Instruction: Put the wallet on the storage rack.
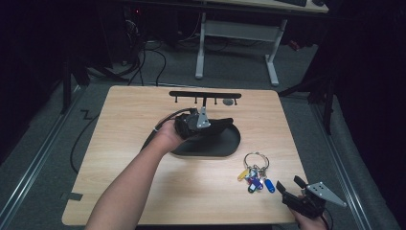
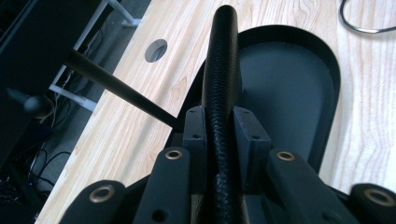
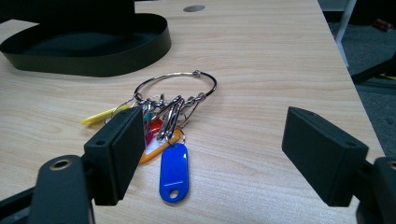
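A: We see a light wooden bench (image 1: 143,182) from above, and near its middle a black oval tray (image 1: 225,146) with a low wall. Behind the tray, along the far edge, stands a black rack (image 1: 205,95) with small hooks; beside it there is a round hole (image 1: 229,102) in the bench top.

B: Over the near-left part of that tray we find the left claw (image 1: 218,122), borne by a bare forearm that comes in from the lower left. In the left gripper view its jaws stand close together, pressed on a long black textured object (image 2: 221,84) that runs out between them above the tray floor. We cannot tell what that object is.

A: At the bench's near-right corner sits the right claw (image 1: 287,184). In the right gripper view its two pads (image 3: 116,149) are well apart, with nothing between them, aimed level toward the key bunch.

B: That bunch lies on the bare wood right of the tray and apart from it: a large metal ring (image 3: 175,86) carrying keys and coloured tags. We make out a blue tag (image 3: 173,171) nearest the claw, an orange tag (image 3: 154,151) partly behind the left pad, and a yellow tag (image 3: 99,116) pointing left.
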Demonstrator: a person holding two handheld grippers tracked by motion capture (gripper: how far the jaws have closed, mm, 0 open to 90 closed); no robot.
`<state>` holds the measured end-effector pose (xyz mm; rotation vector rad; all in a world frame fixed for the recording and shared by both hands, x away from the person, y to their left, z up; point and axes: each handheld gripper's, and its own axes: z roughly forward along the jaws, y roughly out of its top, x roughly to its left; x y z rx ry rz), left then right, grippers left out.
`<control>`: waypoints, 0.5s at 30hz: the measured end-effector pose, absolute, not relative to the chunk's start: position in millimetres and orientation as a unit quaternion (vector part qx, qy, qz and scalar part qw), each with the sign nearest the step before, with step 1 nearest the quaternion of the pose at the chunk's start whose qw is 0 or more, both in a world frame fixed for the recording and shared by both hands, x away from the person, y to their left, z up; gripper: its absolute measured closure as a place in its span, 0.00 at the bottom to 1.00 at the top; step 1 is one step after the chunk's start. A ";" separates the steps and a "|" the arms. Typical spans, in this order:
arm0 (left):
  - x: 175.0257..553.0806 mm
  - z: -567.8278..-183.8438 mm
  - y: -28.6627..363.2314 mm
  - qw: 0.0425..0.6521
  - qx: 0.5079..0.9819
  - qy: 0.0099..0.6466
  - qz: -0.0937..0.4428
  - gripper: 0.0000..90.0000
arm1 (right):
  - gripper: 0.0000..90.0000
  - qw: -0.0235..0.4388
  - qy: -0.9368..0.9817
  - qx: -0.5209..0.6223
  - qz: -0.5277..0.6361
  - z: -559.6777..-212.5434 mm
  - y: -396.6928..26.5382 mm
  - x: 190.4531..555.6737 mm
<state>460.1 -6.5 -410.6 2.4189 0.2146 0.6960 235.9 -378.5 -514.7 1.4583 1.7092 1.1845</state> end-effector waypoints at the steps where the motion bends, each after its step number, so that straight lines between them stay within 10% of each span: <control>1: 461.5 -412.0 -6.8 0.301 0.913 0.080 0.263 0.86 | 0.24 0.297 0.643 0.548 0.446 -514.9 -378.0 235.7; 15: 479.8 -424.4 7.3 0.285 0.918 0.073 0.267 0.85 | 0.24 0.296 0.645 0.551 0.439 -517.5 -375.3 236.0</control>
